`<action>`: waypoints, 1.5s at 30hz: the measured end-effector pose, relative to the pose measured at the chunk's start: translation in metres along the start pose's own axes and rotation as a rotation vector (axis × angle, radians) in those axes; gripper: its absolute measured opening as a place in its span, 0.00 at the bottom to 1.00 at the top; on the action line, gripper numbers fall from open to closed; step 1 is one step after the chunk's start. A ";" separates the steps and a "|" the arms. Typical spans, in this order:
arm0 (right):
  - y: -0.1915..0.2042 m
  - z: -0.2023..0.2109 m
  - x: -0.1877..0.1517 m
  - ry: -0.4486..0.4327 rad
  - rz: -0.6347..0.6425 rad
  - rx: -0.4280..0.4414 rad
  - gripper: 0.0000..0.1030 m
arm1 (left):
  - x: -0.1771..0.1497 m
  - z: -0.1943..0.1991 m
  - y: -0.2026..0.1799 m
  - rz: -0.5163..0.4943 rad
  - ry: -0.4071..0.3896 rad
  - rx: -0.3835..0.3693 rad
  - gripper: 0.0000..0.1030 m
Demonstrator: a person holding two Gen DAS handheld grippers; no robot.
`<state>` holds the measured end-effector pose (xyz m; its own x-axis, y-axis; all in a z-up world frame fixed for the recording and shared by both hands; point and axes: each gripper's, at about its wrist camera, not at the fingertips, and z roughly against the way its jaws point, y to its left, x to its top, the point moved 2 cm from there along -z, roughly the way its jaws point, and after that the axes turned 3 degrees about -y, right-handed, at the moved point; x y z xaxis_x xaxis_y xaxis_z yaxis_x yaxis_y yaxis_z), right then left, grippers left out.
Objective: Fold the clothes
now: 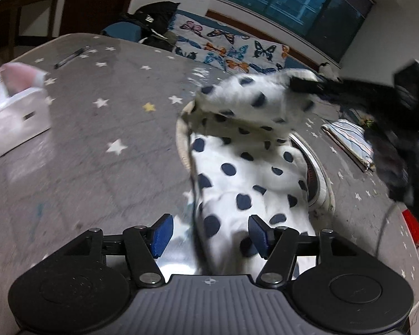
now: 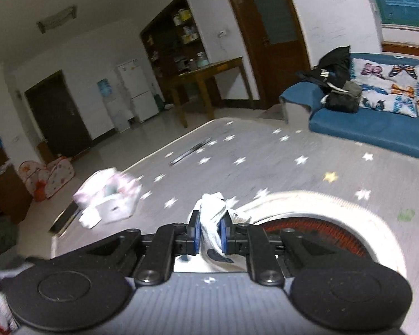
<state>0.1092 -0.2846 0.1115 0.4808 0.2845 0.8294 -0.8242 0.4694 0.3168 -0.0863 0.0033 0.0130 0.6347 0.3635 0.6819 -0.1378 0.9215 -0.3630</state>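
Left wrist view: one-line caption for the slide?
Open left gripper over a white, navy-dotted garment that the right gripper lifts by one end from a round white basket on the grey star-print table.

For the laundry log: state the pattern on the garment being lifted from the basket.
White garment with dark navy polka dots, clearest in the left wrist view.

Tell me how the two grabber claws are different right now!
The left gripper has its blue pads spread apart, while the right gripper is squeezed nearly shut. The left gripper pinches nothing, though the polka-dot garment lies between its jaws; the right gripper clamps a bunched corner of that white cloth. Both are black with blue pads and hang over the grey star-patterned tabletop.
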 end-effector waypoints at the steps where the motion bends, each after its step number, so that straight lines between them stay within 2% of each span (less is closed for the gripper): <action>1: 0.008 0.006 -0.005 0.003 0.009 0.013 0.12 | -0.002 0.004 0.002 0.006 -0.005 0.003 0.62; 9: 0.068 0.046 -0.051 0.018 0.077 0.140 0.12 | -0.011 0.024 0.014 0.042 -0.039 0.014 0.64; 12: 0.090 0.059 -0.072 0.031 0.170 0.169 0.12 | -0.012 0.029 0.019 0.052 -0.047 0.018 0.65; 19: 0.129 0.080 -0.125 0.116 0.519 0.109 0.14 | -0.013 0.038 0.027 0.060 -0.070 0.024 0.65; 22: 0.141 0.083 -0.143 0.149 0.603 0.090 0.17 | -0.010 0.039 0.025 0.058 -0.080 0.017 0.66; 25: 0.148 0.083 -0.154 0.176 0.633 0.090 0.23 | -0.006 0.039 0.022 0.045 -0.087 0.006 0.66; 28: 0.149 0.085 -0.156 0.185 0.598 0.095 0.25 | -0.003 0.040 0.018 0.033 -0.094 -0.008 0.66; 31: 0.145 0.090 -0.149 0.186 0.513 0.115 0.37 | 0.000 0.041 0.014 0.026 -0.099 -0.026 0.66; 35: 0.142 0.097 -0.139 0.166 0.410 0.126 0.38 | 0.003 0.040 0.011 0.018 -0.107 -0.052 0.66; 38: 0.137 0.097 -0.131 0.138 0.340 0.096 0.38 | 0.005 0.040 0.006 0.007 -0.121 -0.079 0.65; 40: 0.131 0.093 -0.127 0.123 0.297 0.037 0.38 | 0.006 0.038 0.001 -0.003 -0.119 -0.101 0.65; 42: 0.123 0.085 -0.125 0.129 0.263 -0.010 0.38 | 0.005 0.036 -0.005 -0.021 -0.114 -0.123 0.59; 44: 0.115 0.077 -0.123 0.143 0.225 -0.040 0.38 | 0.002 0.032 -0.012 -0.052 -0.096 -0.149 0.47; 45: 0.110 0.073 -0.122 0.150 0.205 -0.056 0.38 | -0.001 0.031 -0.016 -0.070 -0.086 -0.162 0.45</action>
<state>-0.0625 -0.3287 0.0786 0.3476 0.4972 0.7950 -0.8933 0.4332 0.1196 -0.1085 -0.0075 0.0377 0.5700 0.3161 0.7584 0.0330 0.9135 -0.4055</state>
